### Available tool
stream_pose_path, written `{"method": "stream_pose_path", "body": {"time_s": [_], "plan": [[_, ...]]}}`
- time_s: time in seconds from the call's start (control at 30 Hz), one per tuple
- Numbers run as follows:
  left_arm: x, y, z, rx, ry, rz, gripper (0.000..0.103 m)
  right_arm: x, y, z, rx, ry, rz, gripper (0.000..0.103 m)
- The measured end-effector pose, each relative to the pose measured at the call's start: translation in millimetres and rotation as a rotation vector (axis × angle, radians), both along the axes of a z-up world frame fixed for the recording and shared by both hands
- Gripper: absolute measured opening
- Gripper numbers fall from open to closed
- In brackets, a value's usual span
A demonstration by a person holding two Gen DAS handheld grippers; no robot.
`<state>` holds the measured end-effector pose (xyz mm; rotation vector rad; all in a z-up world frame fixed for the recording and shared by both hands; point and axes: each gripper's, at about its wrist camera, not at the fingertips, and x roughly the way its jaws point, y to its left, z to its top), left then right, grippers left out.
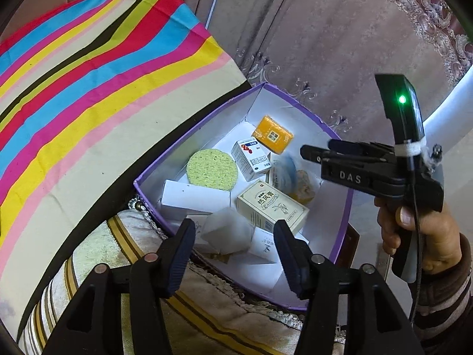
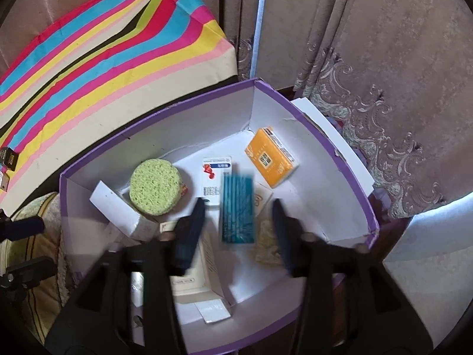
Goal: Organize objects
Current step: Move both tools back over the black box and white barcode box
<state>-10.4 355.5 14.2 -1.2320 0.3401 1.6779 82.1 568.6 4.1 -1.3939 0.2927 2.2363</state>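
right wrist: gripper (image 2: 238,222) jaws wide, holding nothing, blurred teal packet (image 2: 238,208) between them mid frame, untouched, long axis running top to bottom, over the purple box (image 2: 348,159). left wrist: gripper (image 1: 233,254) open and empty over box's lower edge; translucent pouch (image 1: 226,233) just ahead.

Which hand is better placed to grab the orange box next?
Right, probably: the right gripper hangs open over the purple box, with the orange box just ahead; the left gripper is at the near rim.
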Motion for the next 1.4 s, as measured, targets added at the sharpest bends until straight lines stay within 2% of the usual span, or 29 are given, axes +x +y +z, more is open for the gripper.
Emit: {"method": "stream_pose_path", "body": {"time_s": [0.23,0.4,0.7,0.8,0.9,1.03,1.2,1.4], "plan": [[2.7,-23.0,9.0,0.014,0.051,0.104,0.067,14.5,-9.5,8.2,0.016,0.014,0.003,0.069],[7.9,-59.7,17.9,0.024,0.071,0.208,0.070,20.0,-31.8,24.7,0.022,0.068,0.045,0.081],[12.7,-166.6,31.5,0.020,0.149,0.457,0.078,21.9,-109.3,48.2,0.011,0.176,0.230,0.089],[4.8,-214.8,31.6,0.016,0.161,0.582,0.079,16.3,-136.4,51.2,-0.013,0.207,0.297,0.091],[-1.5,-257.7,29.9,0.018,0.181,0.688,0.082,4.4,-164.5,50.4,-0.031,0.219,0.357,0.092],[-10.3,-302.1,23.2,0.025,0.159,0.786,0.082,-12.8,-199.5,46.4,-0.064,0.215,0.453,0.092],[-20.4,-328.3,23.4,-0.002,0.188,0.801,0.083,-27.9,-233.9,41.0,-0.032,0.197,0.548,0.092],[-50.2,-320.8,18.5,-0.046,0.204,0.703,0.087,-49.1,-254.6,36.2,-0.017,0.177,0.595,0.092]]}}
